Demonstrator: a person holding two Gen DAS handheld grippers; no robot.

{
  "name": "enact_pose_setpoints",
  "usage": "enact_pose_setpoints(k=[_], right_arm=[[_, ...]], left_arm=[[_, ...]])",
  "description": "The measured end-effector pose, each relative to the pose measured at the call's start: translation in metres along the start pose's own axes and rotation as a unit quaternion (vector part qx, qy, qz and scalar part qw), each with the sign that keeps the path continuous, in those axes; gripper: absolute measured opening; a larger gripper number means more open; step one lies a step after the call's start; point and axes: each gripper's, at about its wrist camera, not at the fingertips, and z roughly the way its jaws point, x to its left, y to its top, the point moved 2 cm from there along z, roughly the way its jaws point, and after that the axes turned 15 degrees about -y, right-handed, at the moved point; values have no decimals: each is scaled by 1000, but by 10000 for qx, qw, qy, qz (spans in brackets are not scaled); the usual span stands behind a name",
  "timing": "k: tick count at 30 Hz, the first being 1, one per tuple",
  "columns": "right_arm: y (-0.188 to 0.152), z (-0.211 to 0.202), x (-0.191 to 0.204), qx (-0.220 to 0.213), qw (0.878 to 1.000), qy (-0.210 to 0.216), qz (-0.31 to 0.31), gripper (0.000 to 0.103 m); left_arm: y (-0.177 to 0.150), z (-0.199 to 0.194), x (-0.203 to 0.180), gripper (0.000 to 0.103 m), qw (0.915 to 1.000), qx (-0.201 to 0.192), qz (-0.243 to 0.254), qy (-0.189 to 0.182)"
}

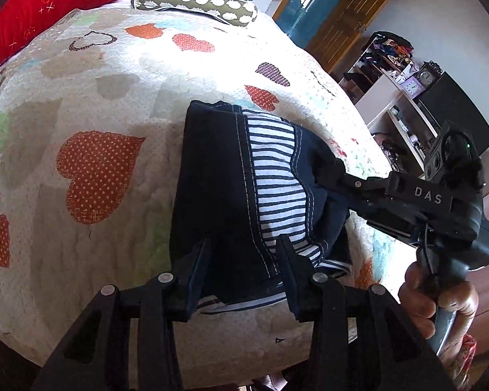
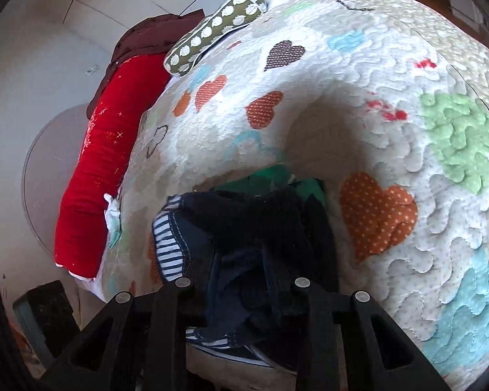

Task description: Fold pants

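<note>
Where the left gripper (image 1: 244, 260) points, a quilt (image 1: 114, 104) patched with dotted hearts covers a bed, and the pants (image 1: 218, 176), dark navy with a striped lining turned out, lie folded on it directly ahead of the fingers. Its jaws stand apart with the near hem of the pants between them; the pads do not visibly press the cloth. Beyond the pants, a spotted olive bolster (image 1: 195, 0) and a red pillow (image 1: 32, 9) sit at the far side of the bed. To the right of the left gripper, the bed edge drops away to a shelf unit (image 1: 401, 75) with a clock and clutter, and a wooden door.

The right gripper (image 2: 241, 251) reaches in from that side, a hand (image 1: 440, 303) around its handle. Dark cloth bunches over its fingers, hiding the tips; whether it pinches the pants cannot be told. Something green (image 2: 277, 176) shows just beyond the bunched cloth, unclear what. Left of the left gripper the quilt lies bare.
</note>
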Motion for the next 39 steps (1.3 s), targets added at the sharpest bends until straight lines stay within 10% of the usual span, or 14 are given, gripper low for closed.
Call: enact_pose_setpoints(k=[5, 9, 19, 21, 22, 25, 35, 39], right_arm=[[3, -13, -3, -240, 9997, 9, 29, 32], [4, -45, -13, -799, 9965, -236, 8, 66], [0, 4, -38, -123, 9996, -28, 247, 71], [0, 11, -39, -152, 9991, 286, 265, 62], [1, 14, -40, -118, 9984, 455, 320, 42], [3, 14, -39, 15, 9967, 707, 392, 27], [69, -1, 19, -510, 9970, 528, -231, 25], [89, 39, 17, -436, 9974, -450, -344, 43]], left_arm=[[0, -14, -9, 41, 9997, -123, 118, -187], [14, -29, 4, 61, 9989, -426, 67, -163], [49, 24, 62, 76, 9853, 220, -845, -1466], [46, 37, 54, 76, 9845, 363, -733, -1553], [45, 40, 48, 74, 9860, 398, -602, -1500], [47, 39, 39, 49, 9833, 415, -646, -1648], [125, 31, 42, 48, 9942, -106, -646, -850], [131, 57, 64, 48, 9976, 222, -655, -76]])
